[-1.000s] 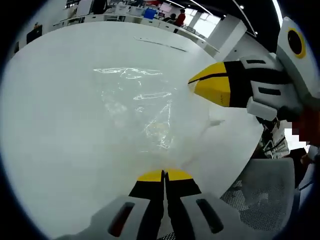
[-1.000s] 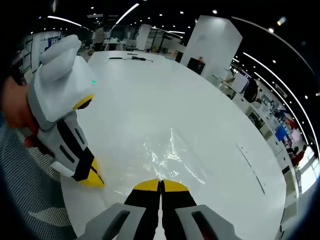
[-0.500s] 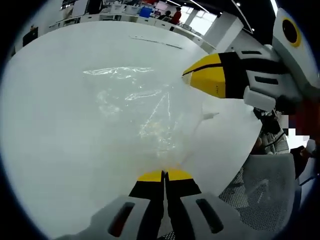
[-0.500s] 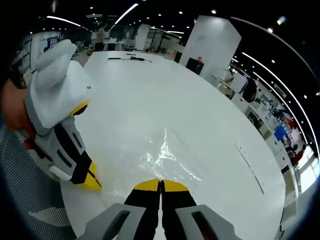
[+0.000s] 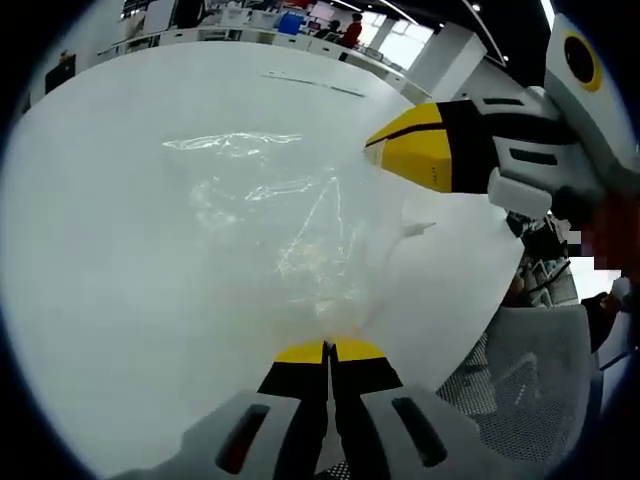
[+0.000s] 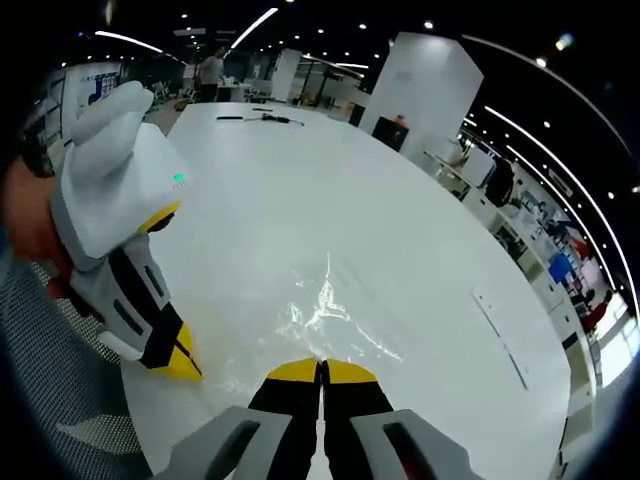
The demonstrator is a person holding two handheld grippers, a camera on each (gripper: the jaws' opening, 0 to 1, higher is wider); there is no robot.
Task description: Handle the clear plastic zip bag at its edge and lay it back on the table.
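The clear plastic zip bag (image 5: 280, 225) is stretched over the white table (image 5: 100, 250), crinkled and glinting. My left gripper (image 5: 329, 348) is shut on the bag's near edge. My right gripper (image 5: 374, 150) comes in from the right with its yellow tips closed on another edge of the bag. In the right gripper view the bag (image 6: 325, 305) spreads out just ahead of the right gripper (image 6: 322, 368), shut on its rim. The left gripper (image 6: 188, 366) points down at the bag's left edge there.
The table's rounded edge (image 5: 470, 300) runs close by, with a grey mesh chair (image 5: 530, 390) beyond it. Thin dark strips lie far out on the table (image 5: 310, 85) (image 6: 260, 117) (image 6: 500, 340). Behind the table stand office desks and people.
The right gripper has risen a little and drawn nearer in the left gripper view. The bag has pulled slightly tauter between the two grippers. Both stay shut.
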